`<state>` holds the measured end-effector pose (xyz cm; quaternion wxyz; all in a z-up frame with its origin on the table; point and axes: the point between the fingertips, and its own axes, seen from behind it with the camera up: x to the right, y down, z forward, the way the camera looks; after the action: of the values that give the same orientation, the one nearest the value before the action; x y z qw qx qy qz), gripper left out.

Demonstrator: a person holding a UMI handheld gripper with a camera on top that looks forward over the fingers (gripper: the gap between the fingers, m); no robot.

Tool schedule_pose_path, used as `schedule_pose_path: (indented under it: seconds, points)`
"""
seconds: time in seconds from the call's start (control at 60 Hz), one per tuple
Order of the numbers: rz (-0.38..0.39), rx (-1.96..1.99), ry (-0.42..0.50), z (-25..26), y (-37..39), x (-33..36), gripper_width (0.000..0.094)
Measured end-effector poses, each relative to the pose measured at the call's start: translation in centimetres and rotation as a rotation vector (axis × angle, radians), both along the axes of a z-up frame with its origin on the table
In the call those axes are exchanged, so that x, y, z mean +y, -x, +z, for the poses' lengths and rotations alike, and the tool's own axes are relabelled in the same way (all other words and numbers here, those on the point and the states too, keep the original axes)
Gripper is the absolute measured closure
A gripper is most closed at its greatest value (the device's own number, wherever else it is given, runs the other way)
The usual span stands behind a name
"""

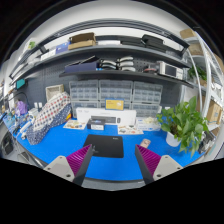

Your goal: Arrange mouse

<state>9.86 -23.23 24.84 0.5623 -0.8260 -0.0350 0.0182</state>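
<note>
A black mouse pad [105,147] lies flat on the blue table [60,150], just ahead of my fingers and between their lines. My gripper [113,168] is open and holds nothing; its magenta pads [82,160] stand wide apart above the table's near edge. A small pale object [144,143] sits on the table just right of the pad; I cannot tell if it is the mouse. No mouse shows clearly.
A green potted plant [185,120] stands at the right. A wire basket [45,122] stands at the left. White boxes [100,125] and a rack of small drawers [115,96] line the back under shelves.
</note>
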Motion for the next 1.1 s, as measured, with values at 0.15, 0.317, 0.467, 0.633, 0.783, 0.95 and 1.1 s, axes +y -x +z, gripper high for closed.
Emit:
schedule_pose_path:
  seconds: [0.15, 0.317, 0.467, 0.633, 0.783, 0.95, 1.1]
  points:
    - [-0.006, -0.013, 0.063, -4.6, -1.4, -0.3, 0.0073]
    - [-0.032, -0.028, 0.128, -12.3, -5.0, 2.0, 0.0075]
    - [-0.065, -0.056, 0.169, -16.9, -9.5, 4.7, 0.0075]
    - [-0.116, -0.050, 0.205, -20.8, -15.0, 9.9, 0.0075]
    - [-0.112, -0.044, 0.242, -23.6, -17.8, 16.0, 0.0094]
    - [-0.074, -0.037, 0.272, -25.3, -18.6, 22.6, 0.0110]
    - [-0.022, -0.027, 0.309, -26.3, -18.3, 27.6, 0.0169]
